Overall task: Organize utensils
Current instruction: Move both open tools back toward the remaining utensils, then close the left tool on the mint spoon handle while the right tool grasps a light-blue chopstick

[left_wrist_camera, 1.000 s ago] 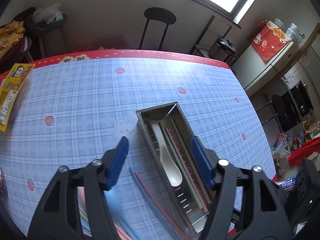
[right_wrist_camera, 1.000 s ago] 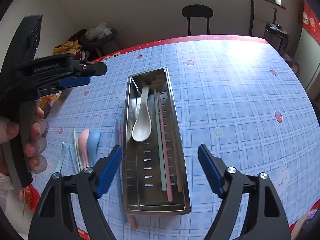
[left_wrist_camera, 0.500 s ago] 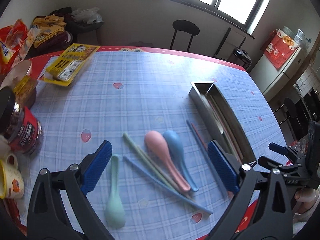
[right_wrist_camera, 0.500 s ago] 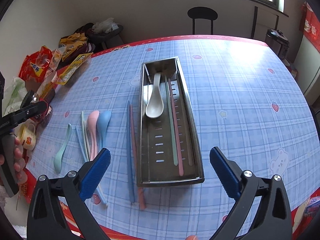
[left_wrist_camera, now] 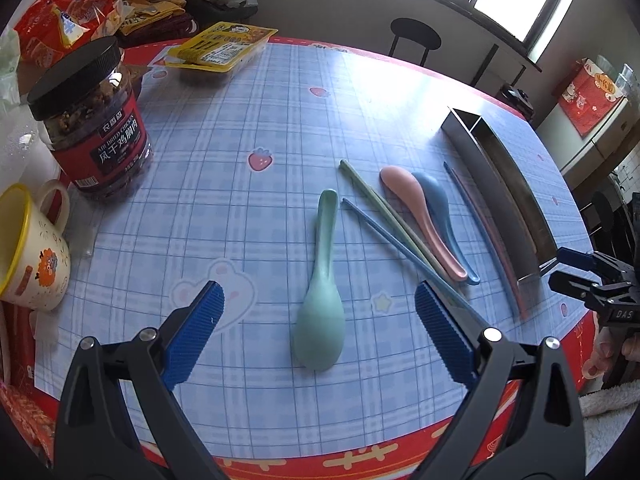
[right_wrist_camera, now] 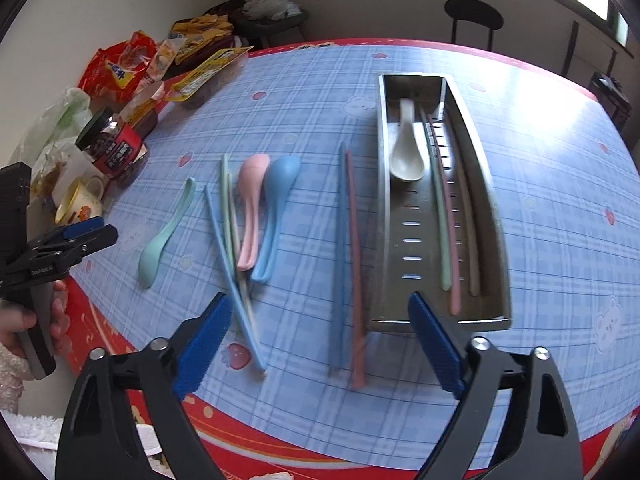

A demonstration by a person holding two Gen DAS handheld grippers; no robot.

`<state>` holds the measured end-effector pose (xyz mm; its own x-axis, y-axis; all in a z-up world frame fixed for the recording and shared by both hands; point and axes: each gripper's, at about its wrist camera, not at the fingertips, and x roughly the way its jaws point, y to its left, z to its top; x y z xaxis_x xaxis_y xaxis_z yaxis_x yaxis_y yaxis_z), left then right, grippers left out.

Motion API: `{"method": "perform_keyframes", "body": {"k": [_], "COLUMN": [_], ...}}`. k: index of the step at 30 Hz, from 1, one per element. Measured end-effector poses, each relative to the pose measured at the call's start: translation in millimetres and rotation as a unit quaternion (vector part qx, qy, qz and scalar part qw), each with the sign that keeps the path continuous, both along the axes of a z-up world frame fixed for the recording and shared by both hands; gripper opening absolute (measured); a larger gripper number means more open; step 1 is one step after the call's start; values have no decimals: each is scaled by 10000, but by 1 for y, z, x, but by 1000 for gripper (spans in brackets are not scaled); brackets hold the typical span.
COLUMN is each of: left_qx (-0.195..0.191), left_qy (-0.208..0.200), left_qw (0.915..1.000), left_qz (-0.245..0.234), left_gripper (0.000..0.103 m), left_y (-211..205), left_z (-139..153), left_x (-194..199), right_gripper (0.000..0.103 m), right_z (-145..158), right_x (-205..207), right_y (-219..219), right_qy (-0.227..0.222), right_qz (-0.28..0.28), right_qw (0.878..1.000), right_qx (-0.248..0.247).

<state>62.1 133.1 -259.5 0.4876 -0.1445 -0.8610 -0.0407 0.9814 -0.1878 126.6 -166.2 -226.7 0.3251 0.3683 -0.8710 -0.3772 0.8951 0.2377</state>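
Observation:
A mint-green spoon [left_wrist_camera: 320, 280] lies on the blue checked tablecloth, bowl toward me, right under my left gripper [left_wrist_camera: 318, 292], which is open and apart from it. Right of it lie a blue chopstick [left_wrist_camera: 392, 236], a green chopstick [left_wrist_camera: 376, 200], a pink spoon [left_wrist_camera: 416, 208] and a blue spoon [left_wrist_camera: 440, 208]. The steel tray [right_wrist_camera: 494, 220] holds a white spoon [right_wrist_camera: 406, 152] and three chopsticks. My right gripper [right_wrist_camera: 320, 304] hovers over a blue chopstick [right_wrist_camera: 339, 260] and a pink chopstick [right_wrist_camera: 355, 260] beside the tray. Its jaws are closing and touch nothing.
A dark-lidded jar [left_wrist_camera: 88, 120], a yellow-rimmed mug [left_wrist_camera: 28, 248] and snack packs [left_wrist_camera: 222, 46] crowd the table's left side. The red table edge [right_wrist_camera: 280, 440] runs close below both grippers. A black stool [left_wrist_camera: 414, 36] stands beyond the far edge.
The left gripper swung left from the tray to the loose utensils and came down over the green spoon. The right gripper shifted left off the tray, lower, with its jaws narrower.

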Motion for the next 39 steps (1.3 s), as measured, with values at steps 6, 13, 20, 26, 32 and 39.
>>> {"method": "perform_keyframes", "body": {"k": [6, 13, 20, 26, 32, 39], "left_qx": [-68, -205, -399, -520, -577, -753], "left_qy": [-115, -82, 28, 77, 253, 418], "left_qw": [9999, 9997, 9992, 9986, 9980, 9963], "left_qz": [-90, -84, 14, 50, -17, 39], "left_gripper": [94, 89, 80, 74, 63, 55], "left_y": [-1, 2, 6, 11, 6, 5], "left_z": [3, -7, -19, -23, -34, -45], "left_x": [0, -9, -14, -14, -8, 2], "right_gripper": [38, 17, 11, 6, 6, 6], "right_z": [-17, -36, -46, -49, -50, -51], "right_x": [2, -3, -2, -4, -7, -4], "right_y": [47, 91, 111, 111, 101, 98], "right_qy": [472, 486, 445, 405, 539, 671], "right_qz": [877, 1611, 1811, 1778, 1620, 1478], "right_qw": [9950, 9841, 9786, 9788, 9826, 9849], "right_qx": [-8, -576, -873, -935, -734, -609]}}
